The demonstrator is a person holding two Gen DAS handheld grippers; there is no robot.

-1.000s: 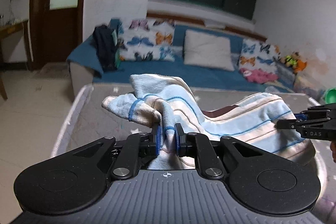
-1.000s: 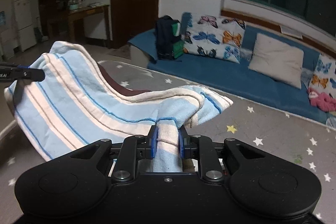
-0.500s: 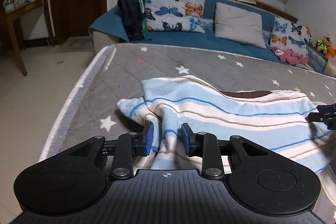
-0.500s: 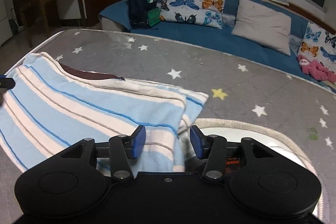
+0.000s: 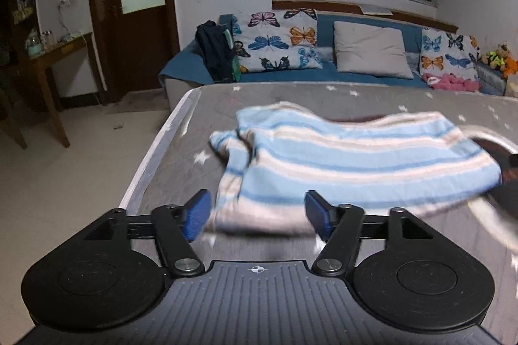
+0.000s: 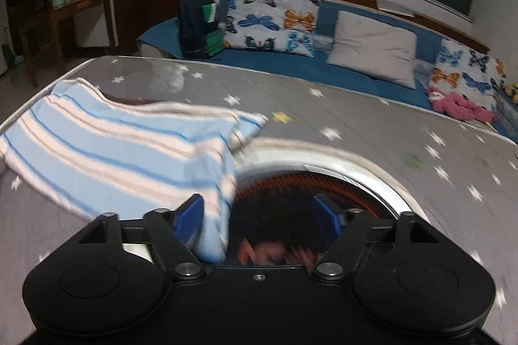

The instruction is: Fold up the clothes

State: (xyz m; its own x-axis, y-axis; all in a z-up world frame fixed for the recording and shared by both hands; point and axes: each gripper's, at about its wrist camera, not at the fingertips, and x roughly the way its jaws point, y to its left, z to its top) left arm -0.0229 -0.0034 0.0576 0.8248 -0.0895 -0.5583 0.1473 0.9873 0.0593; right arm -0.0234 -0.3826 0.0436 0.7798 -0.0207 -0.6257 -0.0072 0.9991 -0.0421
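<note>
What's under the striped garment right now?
Under the striped garment a dark maroon layer peeks out at its far edge, on the starry grey mattress. Its right end overlaps a round silver-rimmed object. Anything else beneath is covered.

Striped garment [image 5: 356, 157]: motion-blurred in both views; near hem smeared, stripe edges soft. Its fold hides a dark brown patch along the far edge; cannot tell what that is. Round mirror [image 6: 362, 163] on the bed [image 6: 388, 105]: left part covered by the garment, near part behind the right tongs [image 6: 259, 220]; reflection too smeared to read. In the left-wrist view the mirror is cut off at the right edge.
</note>
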